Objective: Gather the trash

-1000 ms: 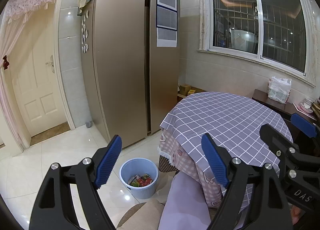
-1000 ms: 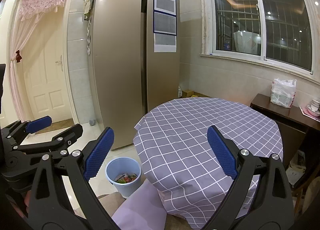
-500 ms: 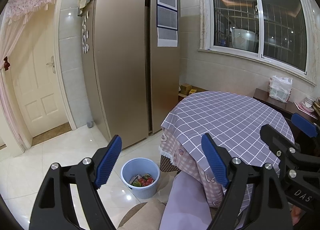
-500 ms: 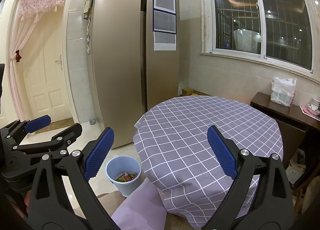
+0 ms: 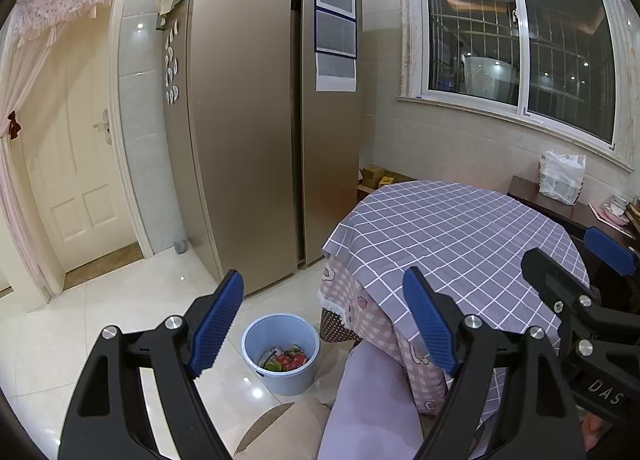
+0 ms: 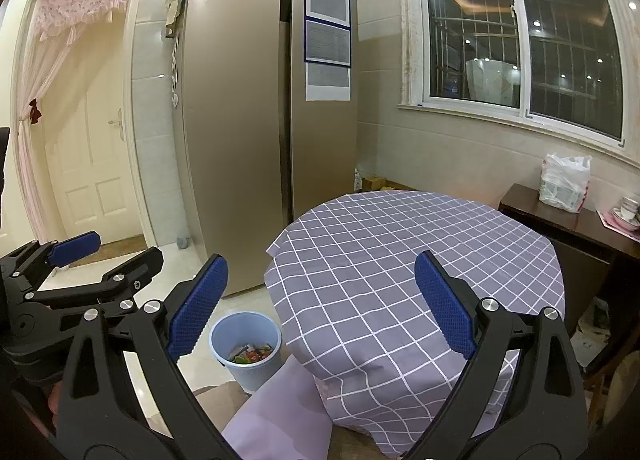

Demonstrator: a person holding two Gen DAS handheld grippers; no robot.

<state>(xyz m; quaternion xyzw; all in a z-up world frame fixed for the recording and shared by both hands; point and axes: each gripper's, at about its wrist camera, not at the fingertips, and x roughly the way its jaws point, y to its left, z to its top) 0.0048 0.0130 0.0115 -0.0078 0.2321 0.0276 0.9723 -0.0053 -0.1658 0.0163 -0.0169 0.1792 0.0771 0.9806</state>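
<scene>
A light blue trash bin point(image 5: 281, 354) stands on the white floor beside the round table, with colourful wrappers point(image 5: 285, 359) lying in it. The same bin point(image 6: 245, 344) shows in the right wrist view, low and left of the table. My left gripper point(image 5: 322, 318) is open with nothing between its blue pads, held above and in front of the bin. My right gripper point(image 6: 318, 302) is also open and empty, over the near edge of the table point(image 6: 420, 260). Each gripper appears at the side of the other's view. No loose trash shows on the tablecloth.
A tall gold fridge point(image 5: 260, 119) stands behind the bin, a white door point(image 5: 76, 163) to the left. The round table point(image 5: 460, 236) wears a purple checked cloth. A dark side cabinet point(image 6: 560, 219) with a white plastic bag point(image 6: 564, 183) stands under the window. Lilac cloth point(image 5: 372, 400) lies below the grippers.
</scene>
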